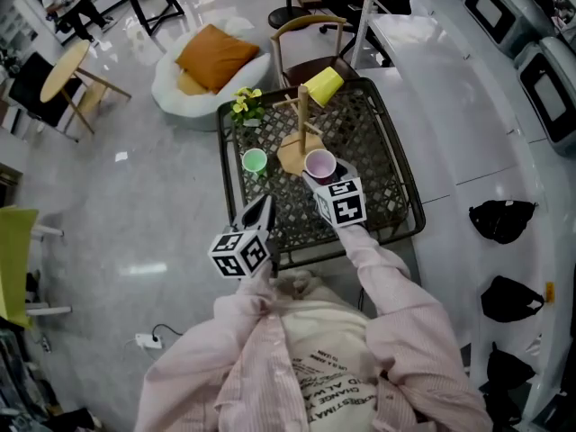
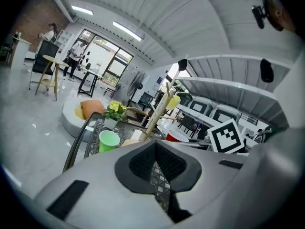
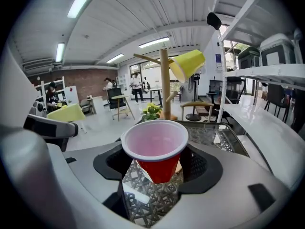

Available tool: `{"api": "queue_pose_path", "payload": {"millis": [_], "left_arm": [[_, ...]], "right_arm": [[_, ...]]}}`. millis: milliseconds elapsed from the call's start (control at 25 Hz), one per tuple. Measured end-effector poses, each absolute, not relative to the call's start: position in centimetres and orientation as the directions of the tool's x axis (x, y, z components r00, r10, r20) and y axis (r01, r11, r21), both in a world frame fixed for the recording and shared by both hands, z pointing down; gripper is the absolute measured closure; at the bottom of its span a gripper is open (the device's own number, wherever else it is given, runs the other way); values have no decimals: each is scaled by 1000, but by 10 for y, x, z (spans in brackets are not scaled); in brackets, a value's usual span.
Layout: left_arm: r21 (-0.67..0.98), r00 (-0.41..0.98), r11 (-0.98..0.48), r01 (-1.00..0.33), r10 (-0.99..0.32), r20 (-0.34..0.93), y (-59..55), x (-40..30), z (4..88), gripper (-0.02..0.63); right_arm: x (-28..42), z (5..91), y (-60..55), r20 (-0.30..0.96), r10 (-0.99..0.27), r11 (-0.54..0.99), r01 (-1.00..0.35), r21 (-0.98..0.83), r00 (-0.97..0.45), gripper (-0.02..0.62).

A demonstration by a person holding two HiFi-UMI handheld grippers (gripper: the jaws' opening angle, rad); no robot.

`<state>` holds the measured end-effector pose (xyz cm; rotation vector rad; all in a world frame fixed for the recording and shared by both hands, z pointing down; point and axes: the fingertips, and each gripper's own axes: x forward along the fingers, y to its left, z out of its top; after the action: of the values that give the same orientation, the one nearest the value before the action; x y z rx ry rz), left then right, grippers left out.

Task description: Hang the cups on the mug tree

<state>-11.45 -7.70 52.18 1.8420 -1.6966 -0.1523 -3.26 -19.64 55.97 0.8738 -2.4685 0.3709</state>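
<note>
The right gripper (image 3: 159,167) clenches the red cup (image 3: 156,147) low on its body, mouth up, likely so the rim stays free to tip over a peg. The tree (image 3: 165,80) stands at the cup's 12 o'clock, just beyond it, with a yellow cup (image 3: 187,65) already hung at its 1 o'clock. The green cup (image 1: 255,161) waits on the table (image 1: 387,196) at the tree's 9 o'clock. The left gripper (image 2: 155,162), closed and empty, hangs back at 7 o'clock.
</note>
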Motion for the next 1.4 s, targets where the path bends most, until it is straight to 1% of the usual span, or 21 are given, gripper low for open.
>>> {"api": "queue_pose_path", "payload": {"millis": [240, 560, 760, 1120, 1400], "left_arm": [[505, 206, -27, -862, -931, 303, -91, -119, 514, 609], [501, 302, -121, -857, -905, 298, -112, -130, 505, 609], [505, 360, -178, -845, -887, 288, -126, -134, 502, 609], [515, 439, -255, -818, -857, 272, -142, -133, 501, 609], [520, 472, -291, -803, -843, 258, -149, -135, 498, 609]], "right_arm": [[-28, 562, -213, 569, -546, 725, -688, -47, -615, 295], [-26, 554, -228, 623, -582, 680, -733, 22, -522, 295], [-27, 544, -241, 629, -627, 664, -737, 124, -459, 295], [-27, 531, -250, 657, -664, 661, -691, 293, -356, 295], [-31, 523, -253, 661, -693, 661, -618, 425, -288, 295]]}}
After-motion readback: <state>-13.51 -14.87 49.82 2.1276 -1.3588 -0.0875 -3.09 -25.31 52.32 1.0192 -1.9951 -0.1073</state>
